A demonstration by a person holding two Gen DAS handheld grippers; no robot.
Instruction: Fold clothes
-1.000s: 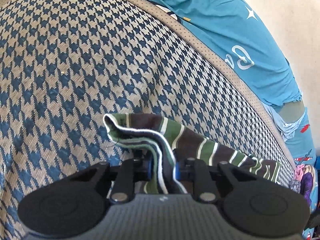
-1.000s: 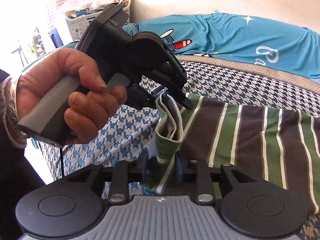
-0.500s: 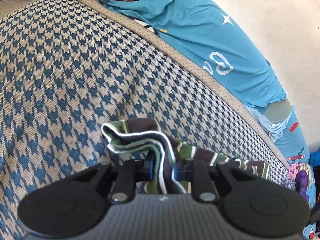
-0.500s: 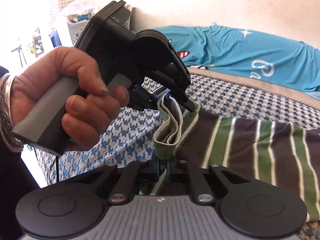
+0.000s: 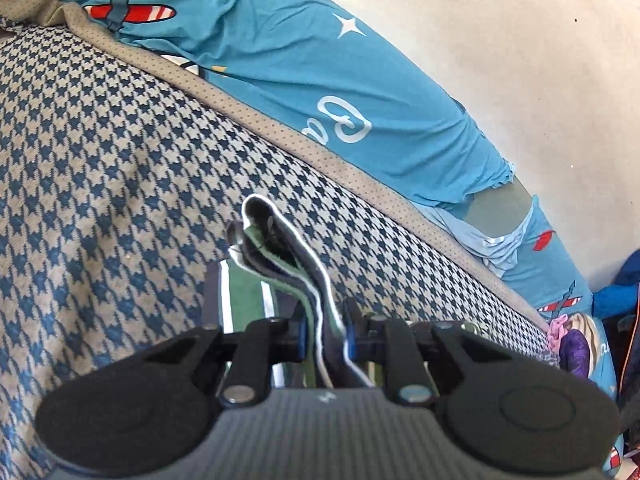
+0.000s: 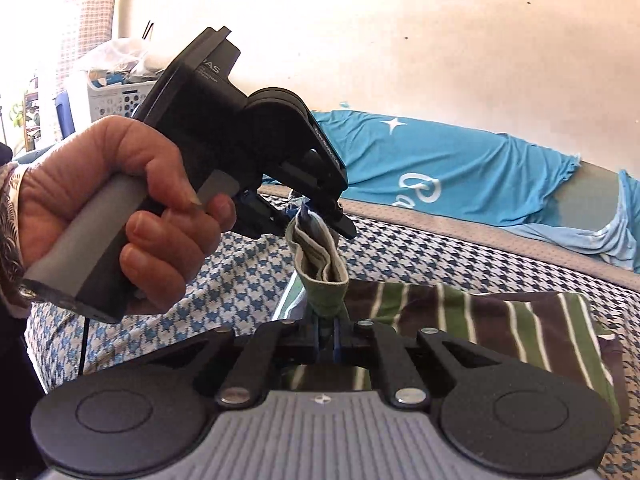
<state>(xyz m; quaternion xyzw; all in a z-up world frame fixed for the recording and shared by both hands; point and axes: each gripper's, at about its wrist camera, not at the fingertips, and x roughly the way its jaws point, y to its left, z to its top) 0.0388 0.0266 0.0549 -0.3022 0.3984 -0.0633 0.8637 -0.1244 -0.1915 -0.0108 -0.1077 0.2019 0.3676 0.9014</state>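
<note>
Garment [image 6: 500, 320] brown-green, white stripes; bedcover [image 5: 120, 160] blue houndstooth.

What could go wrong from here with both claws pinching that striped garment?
The left claw and right claw grip the striped garment at bunched edges close together, so layers may slip free. Most of the cloth lies on the houndstooth bedcover; lifting could drag it and undo the fold.

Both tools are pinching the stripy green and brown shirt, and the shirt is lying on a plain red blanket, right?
Not quite. The blanket is not plain red: it has a blue and beige houndstooth check, as the right wrist view shows. The rest holds: the left tool and the right tool both pinch the stripy shirt.
</note>
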